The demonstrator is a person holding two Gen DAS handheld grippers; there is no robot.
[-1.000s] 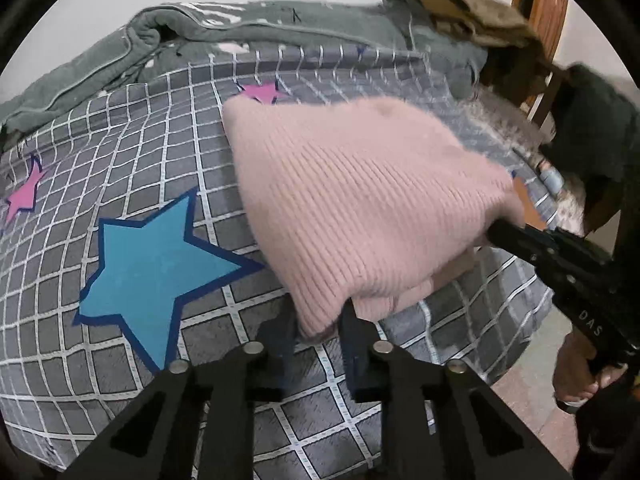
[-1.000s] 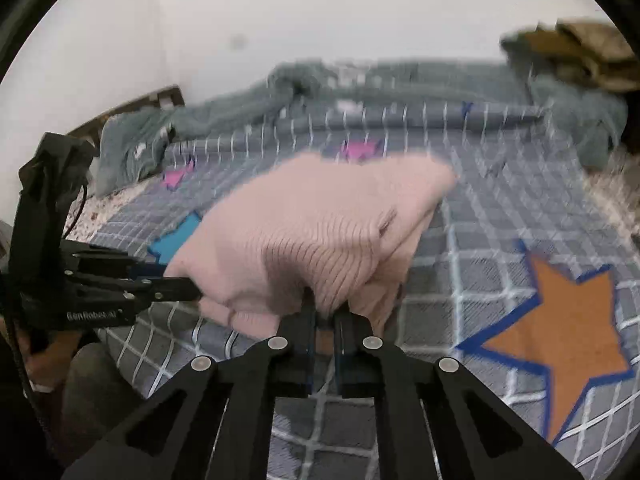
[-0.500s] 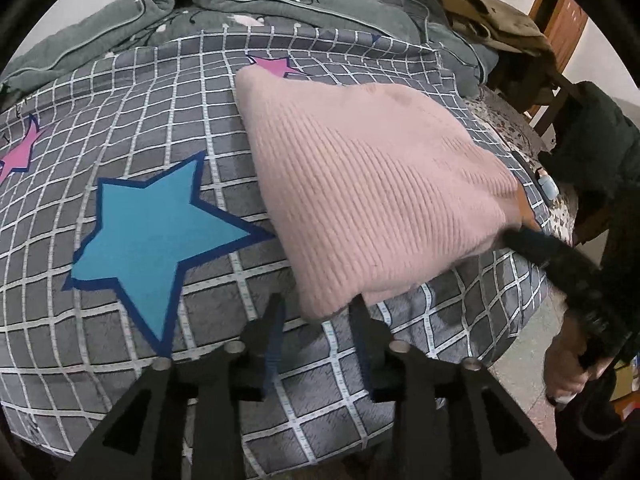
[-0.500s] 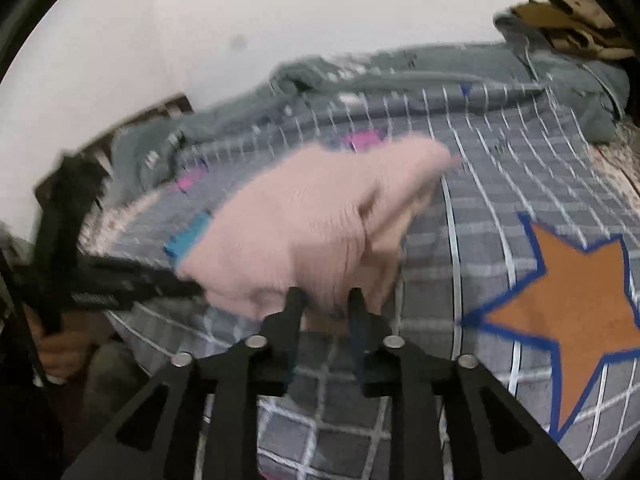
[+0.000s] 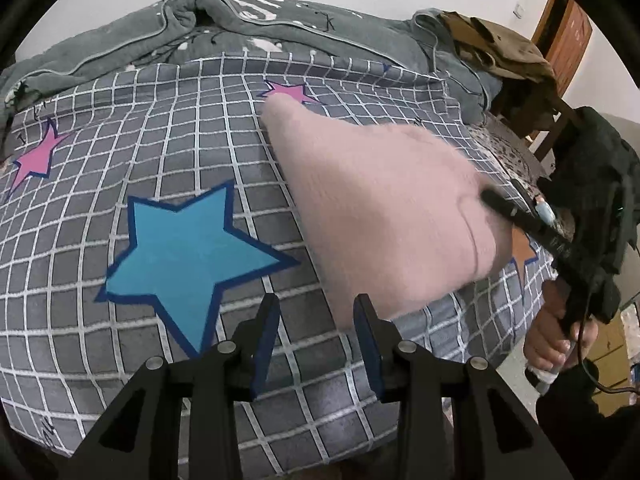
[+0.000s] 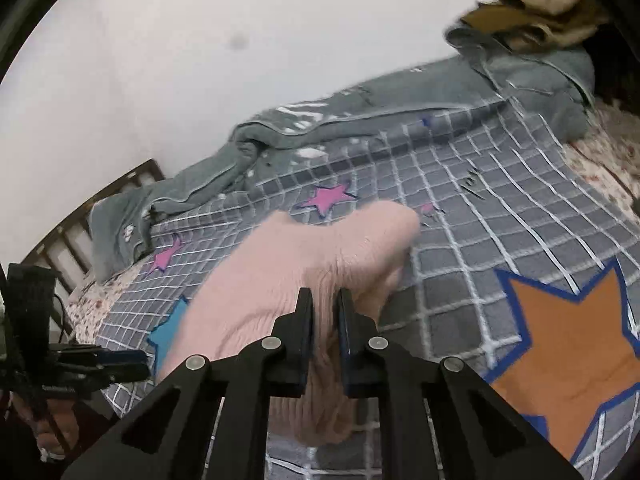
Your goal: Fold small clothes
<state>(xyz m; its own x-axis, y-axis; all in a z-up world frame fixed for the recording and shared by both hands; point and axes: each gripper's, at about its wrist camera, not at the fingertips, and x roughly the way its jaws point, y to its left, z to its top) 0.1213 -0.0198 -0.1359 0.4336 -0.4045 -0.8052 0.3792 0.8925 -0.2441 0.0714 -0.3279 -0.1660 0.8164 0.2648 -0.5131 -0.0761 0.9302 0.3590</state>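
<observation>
The bed (image 5: 120,360) carries a grey checked cover with stars, and near its front edge lies the pink knitted sweater (image 5: 380,208); a grey quilt (image 5: 280,36) is bunched along the wall behind. The sweater's long axis runs from the pink star (image 5: 286,91) at its far end toward the near edge, slanting to the right in the left wrist view; its near right end is lifted off the cover. The right gripper (image 6: 325,312) is at that end, and its jaws have just been closing and now pinch a fold of the knit between them. The left gripper (image 5: 316,340) stands spread with nothing between the pads; the sweater's near corner lies just ahead of it and slightly to its right, not touching. I judge that the next move depends on the right hand, which already has the cloth; the left must reach forward to the free corner.
</observation>
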